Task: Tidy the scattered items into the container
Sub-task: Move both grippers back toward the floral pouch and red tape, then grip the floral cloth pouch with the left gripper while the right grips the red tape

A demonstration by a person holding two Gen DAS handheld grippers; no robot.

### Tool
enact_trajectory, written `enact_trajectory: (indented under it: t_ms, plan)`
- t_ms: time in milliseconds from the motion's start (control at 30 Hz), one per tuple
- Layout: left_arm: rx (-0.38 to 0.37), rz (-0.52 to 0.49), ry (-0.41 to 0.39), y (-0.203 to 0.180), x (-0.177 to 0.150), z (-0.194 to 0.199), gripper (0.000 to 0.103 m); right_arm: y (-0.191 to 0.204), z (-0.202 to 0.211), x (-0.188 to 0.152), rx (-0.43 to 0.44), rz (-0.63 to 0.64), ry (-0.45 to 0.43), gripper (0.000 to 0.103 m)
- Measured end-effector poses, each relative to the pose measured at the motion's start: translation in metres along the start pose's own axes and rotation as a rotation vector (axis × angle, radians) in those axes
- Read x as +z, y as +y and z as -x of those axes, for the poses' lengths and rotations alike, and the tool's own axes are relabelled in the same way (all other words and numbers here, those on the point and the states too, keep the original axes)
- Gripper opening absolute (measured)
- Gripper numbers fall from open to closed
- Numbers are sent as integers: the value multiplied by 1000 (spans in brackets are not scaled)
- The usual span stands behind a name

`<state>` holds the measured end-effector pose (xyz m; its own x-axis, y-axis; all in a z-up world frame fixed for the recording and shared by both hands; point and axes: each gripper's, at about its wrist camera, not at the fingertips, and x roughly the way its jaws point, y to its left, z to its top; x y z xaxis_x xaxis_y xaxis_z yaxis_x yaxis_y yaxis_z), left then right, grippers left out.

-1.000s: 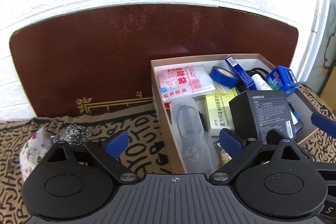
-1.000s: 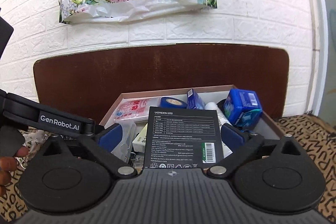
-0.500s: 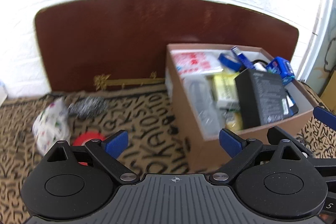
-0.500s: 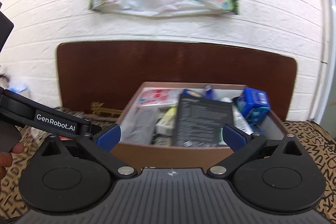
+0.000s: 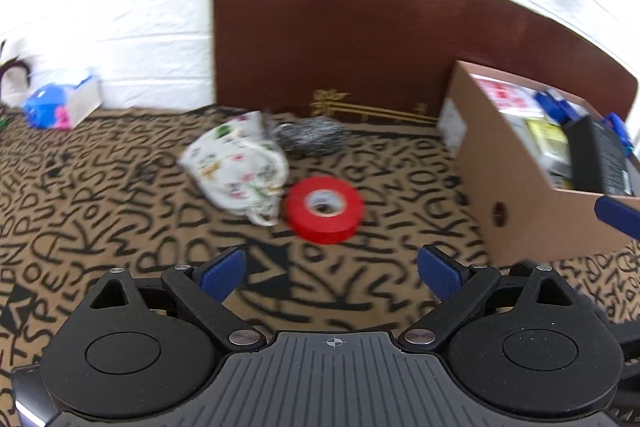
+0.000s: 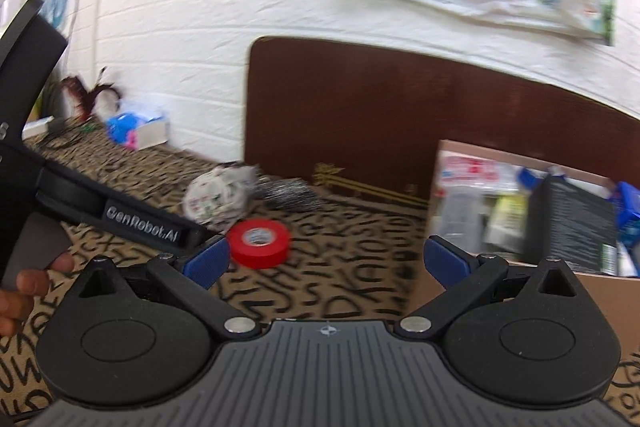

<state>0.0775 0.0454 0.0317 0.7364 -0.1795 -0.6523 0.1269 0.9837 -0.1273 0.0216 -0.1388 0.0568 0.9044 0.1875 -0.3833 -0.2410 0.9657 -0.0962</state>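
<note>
Red tape roll [image 5: 325, 209] lies flat on the patterned surface [image 5: 100, 195] in the left wrist view, ahead of the empty, wide-open left hand-held gripper [image 5: 331, 269], touching a floral cloth bundle [image 5: 236, 167]; closing there could snag it. In the right wrist view, the right hand-held gripper [image 6: 326, 261] is open and empty beside the crowded cardboard box [image 6: 600, 283], whose upright black carton [image 6: 568, 223] may block a drop.
</note>
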Motion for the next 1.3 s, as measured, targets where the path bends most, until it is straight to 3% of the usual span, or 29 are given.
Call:
enact_trajectory:
  t_ms: [367, 867, 1100, 1300]
  plan:
    - [31, 72, 15, 54, 21, -37, 99, 40, -62, 6, 68, 75, 61, 102]
    - [39, 157, 71, 74, 69, -125, 99, 52, -147, -5, 106, 89, 178, 101]
    - [17, 211, 134, 85, 70, -162, 101, 52, -176, -7, 123, 73, 215, 95]
    - [58, 138, 121, 75, 73, -175, 103, 50, -191, -9, 145, 47, 251, 85]
